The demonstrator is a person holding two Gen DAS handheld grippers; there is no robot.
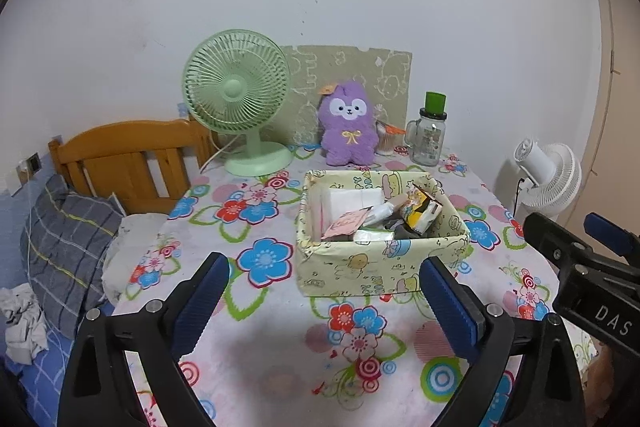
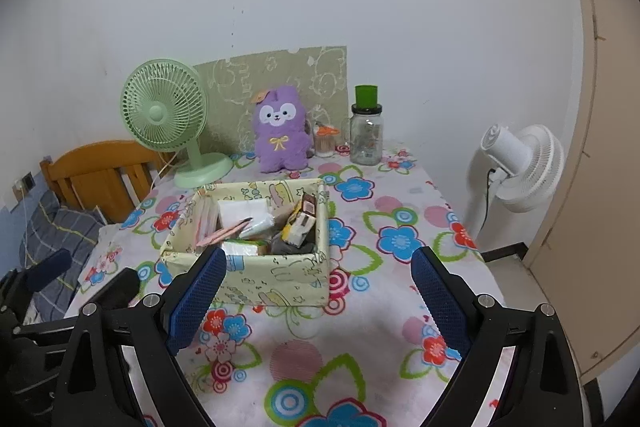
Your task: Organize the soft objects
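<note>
Ahead, bare tablecloth (image 1: 280, 347) between box (image 1: 380, 267) and near edge.

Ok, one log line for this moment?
left gripper open, empty | right gripper open, empty | purple plush upright behind box | no contact

My left gripper (image 1: 326, 293) sits at the bottom of its own wrist view with both blue-padded fingers (image 1: 202, 301) spread wide apart, nothing between them. The black frame fans out towards the lower corners. My right gripper (image 2: 318, 291) shows the same pose in its wrist view: jaws wide, blue pads (image 2: 438, 297) angled outward, nothing held. In the left view, the right gripper's black body and one blue fingertip poke in at the right edge, level with mine. In the right view, the left gripper's dark body appears at the lower left edge.
</note>
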